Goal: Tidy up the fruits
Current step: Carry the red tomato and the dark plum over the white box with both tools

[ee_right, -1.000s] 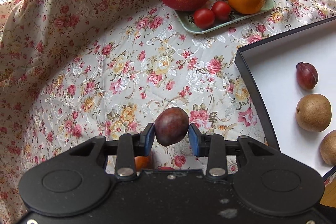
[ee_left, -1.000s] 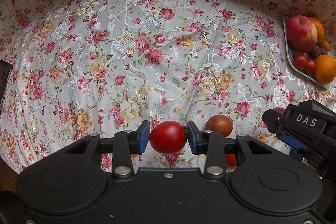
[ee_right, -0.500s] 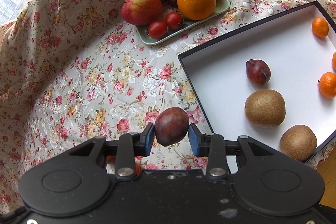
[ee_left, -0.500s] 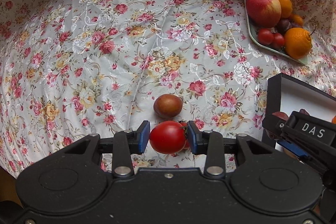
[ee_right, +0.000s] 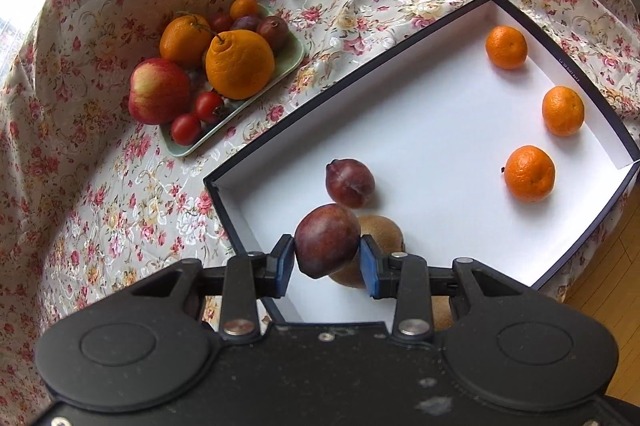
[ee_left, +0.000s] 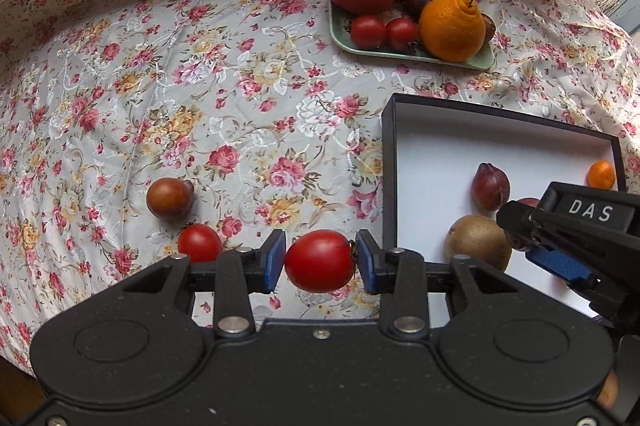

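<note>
My left gripper [ee_left: 320, 261] is shut on a red tomato [ee_left: 319, 260], held above the floral cloth just left of the black-rimmed white box [ee_left: 387, 162]. My right gripper [ee_right: 326, 262] is shut on a dark plum [ee_right: 326, 240], held over the near left corner of the box [ee_right: 440, 154]. In the box lie another plum [ee_right: 349, 183], a kiwi [ee_right: 382, 232] partly hidden behind the held plum, and three mandarins [ee_right: 529, 173]. The right gripper also shows in the left wrist view [ee_left: 560, 246] over the box. A loose tomato [ee_left: 199, 242] and a brown plum [ee_left: 169, 197] lie on the cloth.
A green plate [ee_right: 294, 60] at the back holds an apple [ee_right: 159, 91], two oranges, cherry tomatoes and plums; it also shows in the left wrist view [ee_left: 484, 60]. The floral cloth [ee_left: 240, 98] covers the table and rises behind. Wood floor shows at the right [ee_right: 600, 346].
Both grippers have swung right with their fruit. The right gripper now hangs over the box instead of the cloth. The left gripper has moved past the brown plum toward the box.
</note>
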A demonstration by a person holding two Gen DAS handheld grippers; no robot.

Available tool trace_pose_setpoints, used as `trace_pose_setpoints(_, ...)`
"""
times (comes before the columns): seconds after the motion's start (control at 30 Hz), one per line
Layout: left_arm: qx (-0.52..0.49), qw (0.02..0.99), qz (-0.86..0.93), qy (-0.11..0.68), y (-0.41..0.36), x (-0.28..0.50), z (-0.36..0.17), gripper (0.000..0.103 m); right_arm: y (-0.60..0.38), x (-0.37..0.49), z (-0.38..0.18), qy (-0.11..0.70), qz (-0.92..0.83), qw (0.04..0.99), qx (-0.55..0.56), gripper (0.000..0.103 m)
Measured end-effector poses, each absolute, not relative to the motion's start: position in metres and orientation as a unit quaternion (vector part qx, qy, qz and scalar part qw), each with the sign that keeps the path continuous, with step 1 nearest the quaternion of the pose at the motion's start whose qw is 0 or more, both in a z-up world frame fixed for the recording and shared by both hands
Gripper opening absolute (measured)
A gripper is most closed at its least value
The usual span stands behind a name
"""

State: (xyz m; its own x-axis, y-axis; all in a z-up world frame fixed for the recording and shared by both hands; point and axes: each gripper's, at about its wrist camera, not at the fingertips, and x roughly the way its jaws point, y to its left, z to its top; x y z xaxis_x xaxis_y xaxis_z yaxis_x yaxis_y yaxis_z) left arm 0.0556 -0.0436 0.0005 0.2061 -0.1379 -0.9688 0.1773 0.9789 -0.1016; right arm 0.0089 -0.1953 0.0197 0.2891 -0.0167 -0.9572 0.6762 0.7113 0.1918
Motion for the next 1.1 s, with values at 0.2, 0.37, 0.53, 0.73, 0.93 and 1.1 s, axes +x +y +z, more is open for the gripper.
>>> trace_pose_setpoints(0.2,0.043,0.778,-0.127,0.614,-0.076,0.046,-0.001,0.047,-0.244,-0.008,0.028,0.521,-0.278,0.741,0.32,0.037)
trace_pose_setpoints(0.37,0.06,0.778,-0.141,0.61,-0.096,0.039,-0.004,0.047,-0.275,-0.021,0.032,0.5,-0.312,0.73,0.346,0.037)
trace_pose_setpoints(0.53,0.061,0.775,-0.149,0.611,-0.109,0.039,-0.006,0.047,-0.294,-0.03,0.033,0.491,-0.327,0.722,0.363,0.037)
trace_pose_setpoints(0.73,0.049,0.779,-0.142,0.609,-0.115,0.048,-0.005,0.047,-0.299,-0.033,0.031,0.495,-0.329,0.719,0.36,0.037)
trace_pose_setpoints(0.93,0.044,0.78,-0.138,0.609,-0.119,0.056,-0.008,0.047,-0.302,-0.03,0.03,0.499,-0.326,0.72,0.357,0.037)
trace_pose_setpoints(1.1,0.044,0.781,-0.138,0.607,-0.122,0.062,-0.01,0.047,-0.303,-0.025,0.029,0.499,-0.326,0.72,0.355,0.037)
